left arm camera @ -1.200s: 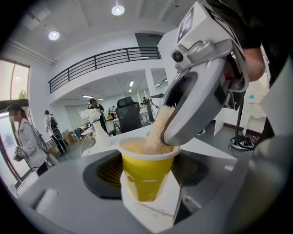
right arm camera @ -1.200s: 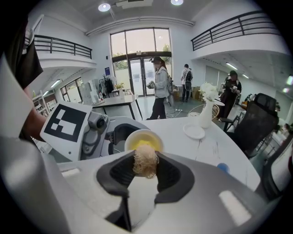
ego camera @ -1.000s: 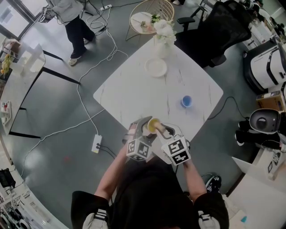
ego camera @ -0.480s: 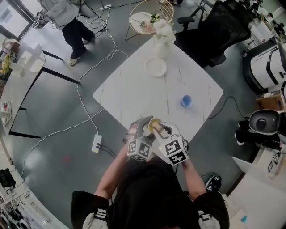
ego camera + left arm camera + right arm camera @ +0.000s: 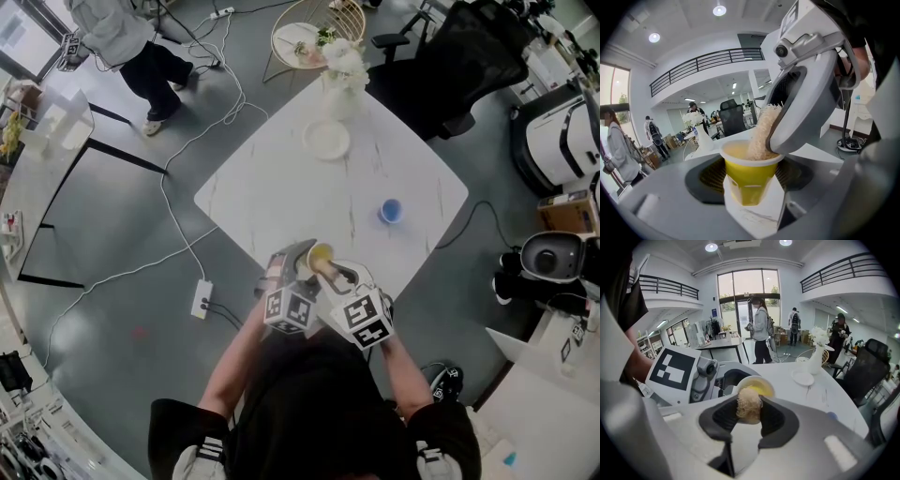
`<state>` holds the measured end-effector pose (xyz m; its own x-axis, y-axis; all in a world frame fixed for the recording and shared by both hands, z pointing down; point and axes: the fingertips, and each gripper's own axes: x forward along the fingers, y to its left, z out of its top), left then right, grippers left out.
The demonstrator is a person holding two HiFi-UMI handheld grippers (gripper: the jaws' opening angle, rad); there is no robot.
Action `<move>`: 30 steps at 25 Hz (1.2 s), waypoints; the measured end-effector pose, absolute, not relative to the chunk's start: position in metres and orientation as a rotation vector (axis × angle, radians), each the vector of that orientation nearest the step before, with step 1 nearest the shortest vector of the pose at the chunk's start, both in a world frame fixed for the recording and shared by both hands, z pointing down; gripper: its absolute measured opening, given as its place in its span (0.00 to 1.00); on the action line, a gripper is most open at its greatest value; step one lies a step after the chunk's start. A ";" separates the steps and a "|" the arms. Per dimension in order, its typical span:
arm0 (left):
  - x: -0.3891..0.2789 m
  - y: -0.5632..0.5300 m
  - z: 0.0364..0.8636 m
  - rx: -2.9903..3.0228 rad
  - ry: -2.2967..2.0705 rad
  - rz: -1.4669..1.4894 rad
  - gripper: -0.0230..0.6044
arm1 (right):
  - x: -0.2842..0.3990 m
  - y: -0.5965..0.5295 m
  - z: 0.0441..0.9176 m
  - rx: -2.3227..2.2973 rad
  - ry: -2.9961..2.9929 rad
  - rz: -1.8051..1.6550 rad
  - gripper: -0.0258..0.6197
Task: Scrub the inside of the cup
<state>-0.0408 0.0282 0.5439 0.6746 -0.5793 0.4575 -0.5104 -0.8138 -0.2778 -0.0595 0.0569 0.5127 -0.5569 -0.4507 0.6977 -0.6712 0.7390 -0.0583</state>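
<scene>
Since a second ago, the person (image 5: 122, 37) on the floor at the top left of the head view has walked further toward that corner, while my two tools have barely shifted over the near corner of the desk (image 5: 281, 187).

I see the left tool (image 5: 302, 258) closed on the yellow cup (image 5: 320, 255). In the left gripper view the cup (image 5: 751, 173) sits upright between the jaws of that tool (image 5: 751, 190), which stand fairly wide and press on its sides. The cup is held clear of the desk top, above the desk's near edge.

My right tool (image 5: 339, 274) grips a brush (image 5: 327, 264) of pale beige fibres. In the right gripper view the jaws of that tool (image 5: 749, 414) stand narrow, pinched on the brush (image 5: 749, 405), with the cup's open mouth (image 5: 757, 387) just behind it. From the left gripper view, the right tool (image 5: 811, 93) leans in from above and the fibres (image 5: 761, 133) reach down past the rim into the cup.

Further out on the desk are a small blue cup (image 5: 391, 212), a white plate (image 5: 327, 141) and a vase of white flowers (image 5: 342, 80), all well apart from the tools. A power strip (image 5: 202, 300) lies on the floor beside the desk.
</scene>
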 end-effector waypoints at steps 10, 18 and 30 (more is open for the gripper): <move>-0.032 0.027 0.547 -2.800 0.891 -0.781 0.55 | -0.037 0.045 0.521 0.885 -2.233 0.465 0.21; -0.027 0.025 0.547 -2.810 0.869 -0.771 0.55 | -0.042 0.034 0.514 0.908 -2.254 0.458 0.21; -0.036 0.013 0.553 -2.790 0.904 -0.792 0.55 | -0.054 0.043 0.518 0.834 -2.272 0.453 0.21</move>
